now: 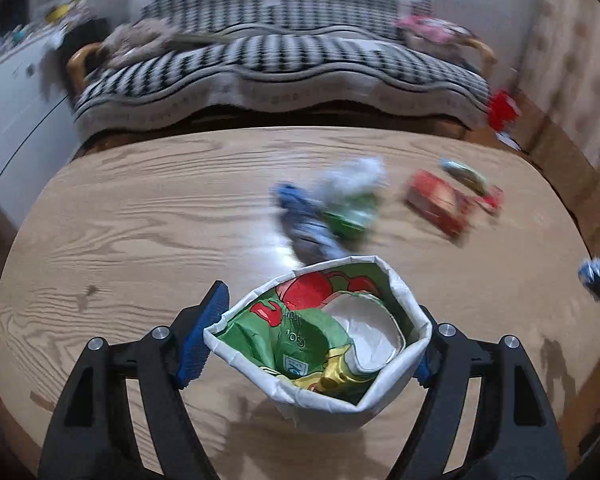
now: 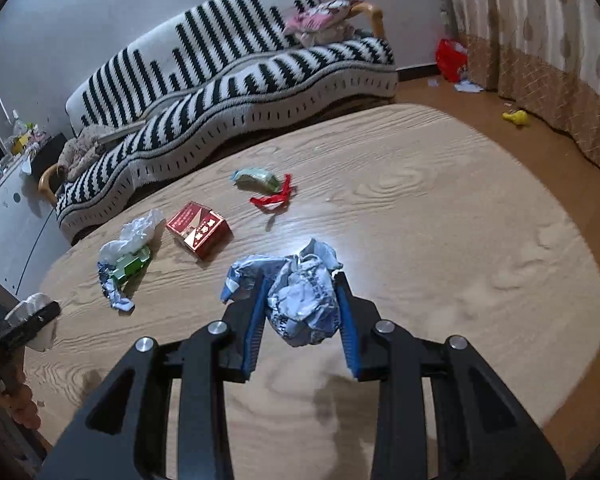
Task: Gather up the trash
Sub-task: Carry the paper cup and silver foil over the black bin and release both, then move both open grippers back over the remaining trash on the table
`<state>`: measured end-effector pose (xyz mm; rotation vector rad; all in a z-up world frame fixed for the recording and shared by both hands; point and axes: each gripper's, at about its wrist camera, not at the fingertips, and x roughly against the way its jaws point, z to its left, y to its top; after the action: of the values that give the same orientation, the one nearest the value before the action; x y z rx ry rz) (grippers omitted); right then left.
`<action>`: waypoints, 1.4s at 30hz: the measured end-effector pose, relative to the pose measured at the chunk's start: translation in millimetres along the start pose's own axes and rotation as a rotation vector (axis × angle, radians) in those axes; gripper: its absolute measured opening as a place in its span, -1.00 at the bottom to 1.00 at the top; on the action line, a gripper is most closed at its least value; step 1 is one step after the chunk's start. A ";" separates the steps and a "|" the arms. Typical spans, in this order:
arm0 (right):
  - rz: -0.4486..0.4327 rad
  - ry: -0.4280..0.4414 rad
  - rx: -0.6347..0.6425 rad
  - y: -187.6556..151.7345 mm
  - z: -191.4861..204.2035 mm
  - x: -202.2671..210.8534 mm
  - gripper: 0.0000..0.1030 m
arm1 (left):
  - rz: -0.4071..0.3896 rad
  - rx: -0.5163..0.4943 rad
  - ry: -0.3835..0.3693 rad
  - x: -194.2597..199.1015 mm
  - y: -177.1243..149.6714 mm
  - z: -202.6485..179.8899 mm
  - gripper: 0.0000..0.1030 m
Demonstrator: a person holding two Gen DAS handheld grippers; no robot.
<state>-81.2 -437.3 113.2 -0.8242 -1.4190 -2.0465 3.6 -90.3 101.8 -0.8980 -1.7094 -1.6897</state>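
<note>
My left gripper (image 1: 320,320) is shut on an open white paper bag (image 1: 404,300) holding green and red wrappers, above the wooden table (image 1: 140,220). My right gripper (image 2: 300,284) is shut on a crumpled blue-and-white wrapper (image 2: 304,300), held just above the table (image 2: 440,240). On the table lie a red box (image 2: 199,232), a green pack with white plastic (image 2: 130,256), a small blue-white wrapper (image 2: 116,298), a pale green packet (image 2: 256,178) and a red wrapper (image 2: 274,198). The left view shows the same pile (image 1: 340,208) and red box (image 1: 436,204), blurred.
A striped sofa (image 2: 228,92) runs behind the table. A white cabinet (image 2: 8,232) stands at the left. A red bag (image 2: 452,60) and a yellow object (image 2: 514,117) lie on the floor by the curtain (image 2: 548,48). The left gripper (image 2: 28,324) shows at the left edge.
</note>
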 end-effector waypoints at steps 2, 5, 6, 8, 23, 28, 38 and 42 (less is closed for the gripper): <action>-0.008 -0.008 -0.012 -12.2 -15.8 22.2 -0.36 | 0.007 -0.058 -0.058 9.3 -12.4 -38.7 0.46; -0.018 -0.033 -0.039 -37.0 -47.6 61.3 -0.36 | 0.030 -0.163 -0.184 25.6 -38.8 -113.2 0.46; -0.023 -0.042 -0.056 -46.2 -60.0 75.2 -0.36 | 0.039 -0.200 -0.229 32.2 -50.7 -139.1 0.46; -0.039 -0.049 -0.107 -69.0 -89.3 109.5 -0.36 | 0.061 -0.270 -0.311 43.5 -77.9 -184.9 0.46; 0.127 -0.153 -0.312 -205.3 -212.6 146.3 -0.35 | 0.295 -0.702 -0.471 48.1 -262.4 -355.9 0.46; 0.153 -0.109 -0.331 -211.3 -214.9 137.8 -0.32 | 0.332 -0.708 -0.474 45.8 -263.5 -357.3 0.51; 0.114 -0.310 -0.377 -200.5 -225.9 138.1 0.87 | 0.196 -0.667 -0.431 66.8 -214.2 -301.1 0.88; 0.115 -0.346 -0.286 -190.0 -198.3 120.2 0.87 | 0.086 -0.461 -0.332 70.1 -163.6 -231.6 0.88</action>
<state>-334.9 -571.6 26.8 -1.4034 -1.2248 -2.1179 -182.3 -312.7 65.7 -1.5122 -1.4665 -2.0008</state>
